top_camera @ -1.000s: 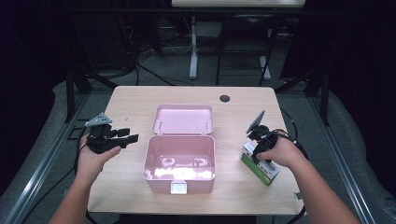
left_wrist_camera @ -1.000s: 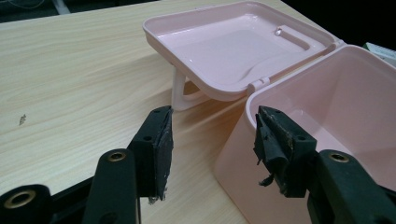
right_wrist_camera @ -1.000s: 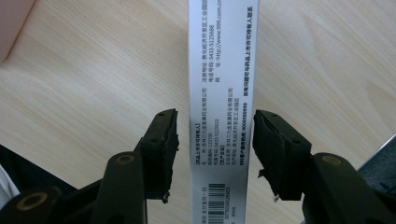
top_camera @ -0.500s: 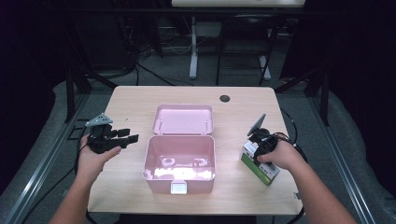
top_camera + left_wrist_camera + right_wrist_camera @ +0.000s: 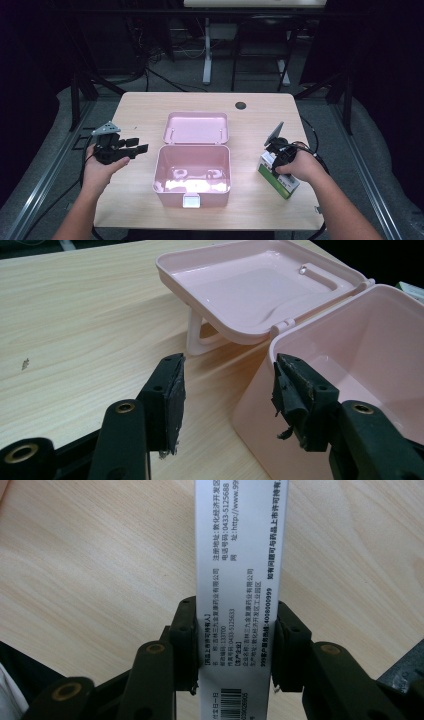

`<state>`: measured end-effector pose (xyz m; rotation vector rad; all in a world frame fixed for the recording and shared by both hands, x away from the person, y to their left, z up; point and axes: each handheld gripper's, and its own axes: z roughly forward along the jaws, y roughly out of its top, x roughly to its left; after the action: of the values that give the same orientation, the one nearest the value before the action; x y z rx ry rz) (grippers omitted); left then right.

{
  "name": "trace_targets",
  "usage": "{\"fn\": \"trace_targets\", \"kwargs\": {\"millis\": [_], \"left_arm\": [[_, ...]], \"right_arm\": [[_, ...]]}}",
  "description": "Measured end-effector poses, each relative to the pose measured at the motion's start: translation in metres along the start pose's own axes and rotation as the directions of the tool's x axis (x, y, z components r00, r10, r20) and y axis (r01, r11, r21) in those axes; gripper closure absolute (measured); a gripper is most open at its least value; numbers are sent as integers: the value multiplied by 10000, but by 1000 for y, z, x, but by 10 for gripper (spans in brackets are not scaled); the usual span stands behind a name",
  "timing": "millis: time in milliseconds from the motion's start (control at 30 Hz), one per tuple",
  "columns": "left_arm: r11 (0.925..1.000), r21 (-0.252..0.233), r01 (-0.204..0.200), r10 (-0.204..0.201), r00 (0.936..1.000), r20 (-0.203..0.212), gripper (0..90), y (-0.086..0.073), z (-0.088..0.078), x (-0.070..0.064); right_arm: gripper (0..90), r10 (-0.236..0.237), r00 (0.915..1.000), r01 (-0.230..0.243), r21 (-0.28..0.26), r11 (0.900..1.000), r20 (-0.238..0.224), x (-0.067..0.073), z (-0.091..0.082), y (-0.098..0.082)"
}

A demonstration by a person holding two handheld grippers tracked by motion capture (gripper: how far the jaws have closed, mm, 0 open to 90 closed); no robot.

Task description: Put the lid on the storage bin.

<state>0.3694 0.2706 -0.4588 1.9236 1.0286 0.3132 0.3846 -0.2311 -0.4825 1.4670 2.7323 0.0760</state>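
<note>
Near edge of the tabletop (image 5: 130,200), right side: the right gripper (image 5: 278,152) points down onto a white-and-green medicine carton (image 5: 280,176) that lies flat close to the right-hand near corner. In the right gripper view its jaws have just been closing, and both pads now sit against the long sides of the carton (image 5: 240,580) — the printed white face with a barcode runs up between them. The person's right hand (image 5: 300,167) covers part of the carton in the high view.

Centre, near edge: an open pink plastic box (image 5: 192,172), its latch tab facing the person and its interior holding nothing but reflections. The hinged lid (image 5: 196,128) lies thrown back behind it, inner face up, propped on the folded handle seen in the left gripper view (image 5: 197,337).

Left edge: the left gripper (image 5: 136,146), held in the left hand (image 5: 102,167), hovers level and aims at the box — its jaws stand apart with nothing between them, the box wall (image 5: 260,405) just ahead of the right pad.

Far edge: a small dark round grommet (image 5: 241,105) set into the tabletop, well apart from everything else.
</note>
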Motion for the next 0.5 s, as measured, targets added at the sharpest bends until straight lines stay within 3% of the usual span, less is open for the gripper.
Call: {"fn": "trace_targets", "kwargs": {"millis": [500], "left_arm": [[9999,-19,144,-144,9999,-30,466,0,0,0]], "right_arm": [[615,-219,9996,222,-135,9997,190,6,-19,2]]}}
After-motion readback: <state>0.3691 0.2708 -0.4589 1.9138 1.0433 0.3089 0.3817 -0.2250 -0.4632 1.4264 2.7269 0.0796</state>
